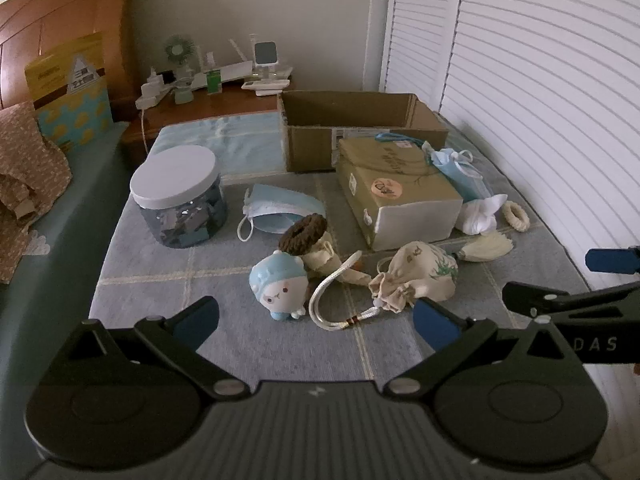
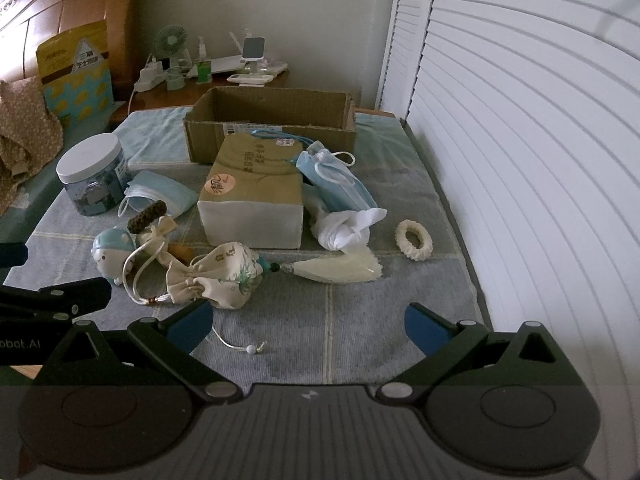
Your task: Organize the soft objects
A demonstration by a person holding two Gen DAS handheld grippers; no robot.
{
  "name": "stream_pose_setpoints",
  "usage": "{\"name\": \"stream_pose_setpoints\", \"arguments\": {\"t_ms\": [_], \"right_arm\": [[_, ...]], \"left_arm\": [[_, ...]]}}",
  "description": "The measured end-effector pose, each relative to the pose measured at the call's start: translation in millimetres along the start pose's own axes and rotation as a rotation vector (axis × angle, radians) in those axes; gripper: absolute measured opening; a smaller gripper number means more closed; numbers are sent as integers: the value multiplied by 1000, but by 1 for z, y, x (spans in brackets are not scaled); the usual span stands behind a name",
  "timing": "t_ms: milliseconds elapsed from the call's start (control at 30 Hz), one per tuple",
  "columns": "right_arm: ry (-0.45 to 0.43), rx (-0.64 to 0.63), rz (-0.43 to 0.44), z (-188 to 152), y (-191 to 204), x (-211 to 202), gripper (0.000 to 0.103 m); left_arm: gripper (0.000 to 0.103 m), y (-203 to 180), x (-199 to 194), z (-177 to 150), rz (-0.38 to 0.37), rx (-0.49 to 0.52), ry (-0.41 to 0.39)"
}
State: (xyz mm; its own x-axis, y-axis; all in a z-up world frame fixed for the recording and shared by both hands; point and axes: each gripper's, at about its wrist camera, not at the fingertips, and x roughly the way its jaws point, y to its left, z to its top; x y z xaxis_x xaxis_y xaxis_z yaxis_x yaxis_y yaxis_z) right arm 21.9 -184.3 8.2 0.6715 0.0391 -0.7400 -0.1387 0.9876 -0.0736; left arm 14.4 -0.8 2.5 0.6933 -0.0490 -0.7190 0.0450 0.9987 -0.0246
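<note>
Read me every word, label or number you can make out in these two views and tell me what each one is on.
"DAS": right gripper, on its arm.
"obot.AI": left gripper, on its arm, start cut off.
Tissue pack: dark characters on top and an orange round sticker, too blurred to read.
Yellow bag: printing too small.
Cardboard box: white shipping label, unreadable.
Nothing else legible.

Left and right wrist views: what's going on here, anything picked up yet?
Nothing is held yet. The left gripper and right gripper both hover open over the blue-grey checked mat. Ahead lie a cream printed drawstring pouch, blue face masks, a cream scrunchie and a plush toy; the open cardboard box sits behind.
</note>
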Motion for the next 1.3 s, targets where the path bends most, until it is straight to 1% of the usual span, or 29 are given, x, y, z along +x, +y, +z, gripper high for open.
{"name": "stream_pose_setpoints", "arguments": {"t_ms": [200, 433, 500, 733, 867, 1067, 1200, 1300], "right_arm": [[-2, -24, 9, 3, 3, 7, 103], [-12, -59, 45, 7, 8, 19, 103], [-15, -73, 64, 8, 9, 23, 103], [-22, -120, 170, 6, 14, 43, 103], [-14, -161, 208, 3, 23, 54, 103], [38, -203, 237, -1, 34, 78, 103], [72, -235, 231, -6, 39, 91, 103], [97, -230, 237, -9, 37, 96, 103]], "left_arm": [[102, 6, 7, 1, -23, 13, -5], [102, 15, 16, 0, -49, 30, -15], [102, 17, 19, 0, -53, 37, -13], [102, 29, 33, -9, -59, 58, 11], [102, 37, 42, -13, -58, 66, 30], [102, 48, 56, -16, -56, 57, 51], [102, 51, 68, -19, -64, 70, 80], [102, 53, 78, -21, -71, 83, 99]]}}
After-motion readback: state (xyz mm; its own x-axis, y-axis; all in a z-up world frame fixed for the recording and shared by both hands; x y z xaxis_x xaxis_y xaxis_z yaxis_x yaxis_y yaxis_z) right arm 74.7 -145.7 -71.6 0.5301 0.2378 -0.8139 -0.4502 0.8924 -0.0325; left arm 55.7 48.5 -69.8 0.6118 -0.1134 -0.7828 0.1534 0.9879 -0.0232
